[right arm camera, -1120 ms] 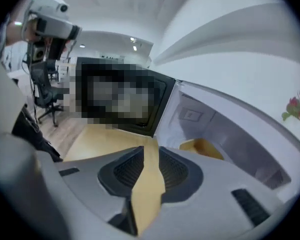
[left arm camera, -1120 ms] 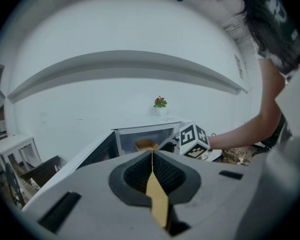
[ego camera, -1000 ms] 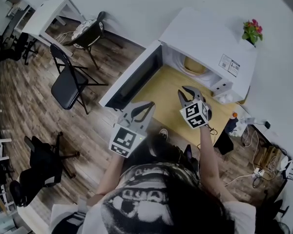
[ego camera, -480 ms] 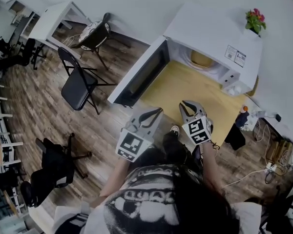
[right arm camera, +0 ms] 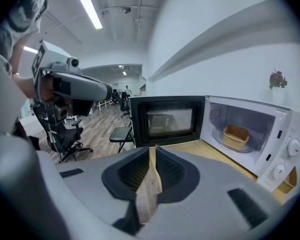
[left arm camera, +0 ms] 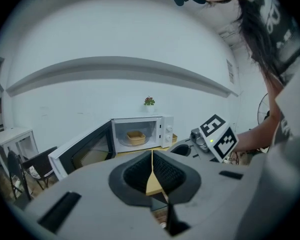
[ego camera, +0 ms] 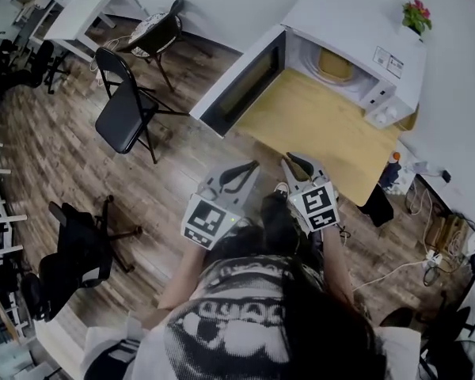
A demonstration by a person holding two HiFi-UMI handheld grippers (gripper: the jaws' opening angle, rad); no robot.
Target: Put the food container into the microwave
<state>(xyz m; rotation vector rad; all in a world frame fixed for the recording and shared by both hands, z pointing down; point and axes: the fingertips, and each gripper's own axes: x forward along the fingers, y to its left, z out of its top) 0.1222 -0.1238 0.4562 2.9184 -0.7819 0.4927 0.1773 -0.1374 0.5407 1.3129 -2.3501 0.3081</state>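
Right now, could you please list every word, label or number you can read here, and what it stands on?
None can be read.
Small white stickers on top of the white microwave oven: print too small to read.
Black-and-white square markers on the cubes of the left gripper and right gripper: patterns, not words.

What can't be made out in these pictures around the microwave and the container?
- Contents of the food container: too small in head view; its walls hide them in both gripper views.
- Print on the label atop the microwave: too small, head view.
- Markings round the upper knob: too small and blurred, right gripper view.
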